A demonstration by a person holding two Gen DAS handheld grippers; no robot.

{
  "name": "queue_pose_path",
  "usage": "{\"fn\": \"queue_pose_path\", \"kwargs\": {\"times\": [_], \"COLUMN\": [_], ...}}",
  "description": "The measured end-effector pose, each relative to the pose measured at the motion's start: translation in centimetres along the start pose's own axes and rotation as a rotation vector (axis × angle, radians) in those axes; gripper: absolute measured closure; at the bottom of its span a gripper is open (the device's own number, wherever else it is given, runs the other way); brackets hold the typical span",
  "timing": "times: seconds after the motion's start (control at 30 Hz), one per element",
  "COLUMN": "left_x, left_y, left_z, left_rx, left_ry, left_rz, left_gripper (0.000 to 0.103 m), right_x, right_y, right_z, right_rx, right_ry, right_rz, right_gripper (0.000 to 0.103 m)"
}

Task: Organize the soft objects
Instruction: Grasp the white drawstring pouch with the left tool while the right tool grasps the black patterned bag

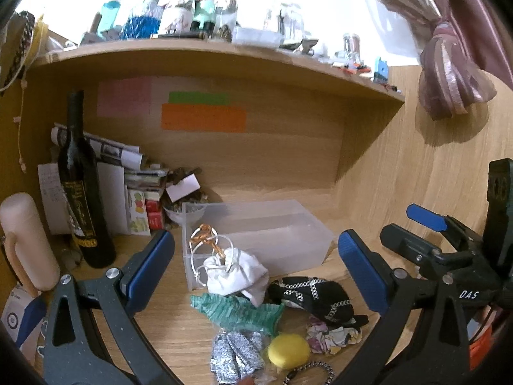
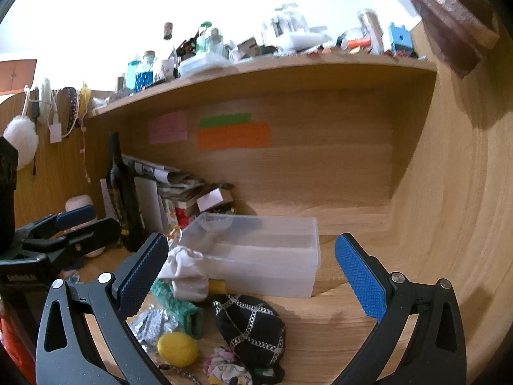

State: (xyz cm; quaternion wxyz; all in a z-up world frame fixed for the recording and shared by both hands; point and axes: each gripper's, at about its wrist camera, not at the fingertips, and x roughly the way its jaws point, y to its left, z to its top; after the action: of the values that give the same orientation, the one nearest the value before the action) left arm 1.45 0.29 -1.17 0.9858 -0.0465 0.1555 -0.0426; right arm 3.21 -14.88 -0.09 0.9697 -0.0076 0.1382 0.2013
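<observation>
A clear plastic bin [image 1: 307, 224] [image 2: 288, 250] stands on the wooden desk. A white cloth pouch [image 1: 235, 274] [image 2: 186, 272] leans over its near left corner. In front lie a green knit piece [image 1: 239, 311] [image 2: 178, 308], a black cloth with silver chains [image 1: 315, 295] [image 2: 253, 327], a silver crinkled item [image 1: 235, 353] [image 2: 150, 324], a yellow sponge ball [image 1: 288, 349] [image 2: 178, 348] and a floral scrunchie [image 1: 333, 337] [image 2: 224, 369]. My left gripper [image 1: 256, 272] is open above the pile. My right gripper [image 2: 253, 282] is open above the black cloth and empty.
A dark wine bottle [image 1: 81, 199] [image 2: 123, 199] and stacked papers and boxes [image 1: 138, 186] stand at the back left. A cluttered shelf [image 1: 208, 51] overhangs the desk. A pink curtain knot [image 1: 455, 73] hangs at the right. A bead chain [image 1: 311, 370] lies at the front.
</observation>
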Motion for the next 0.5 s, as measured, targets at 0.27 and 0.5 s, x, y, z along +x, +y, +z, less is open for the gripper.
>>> {"fn": "queue_pose_path", "kwargs": {"times": [0.27,0.5], "left_x": [4.2,7.6], "left_y": [2.1,3.7], "left_z": [-2.4,-3.5], "left_rx": [-0.021,-0.086], "left_ry": [0.174,0.279], "left_rz": [0.047,0.018], "left_gripper": [0.027,0.032], "right_x": [3.4,7.2], "right_y": [-0.7,-1.5], "right_z": [-2.3,-4.8], "right_rx": [-0.013,-0.021], "right_ry": [0.153,0.343], "right_rz": [0.042,0.096], "right_gripper": [0.014,0.025]}}
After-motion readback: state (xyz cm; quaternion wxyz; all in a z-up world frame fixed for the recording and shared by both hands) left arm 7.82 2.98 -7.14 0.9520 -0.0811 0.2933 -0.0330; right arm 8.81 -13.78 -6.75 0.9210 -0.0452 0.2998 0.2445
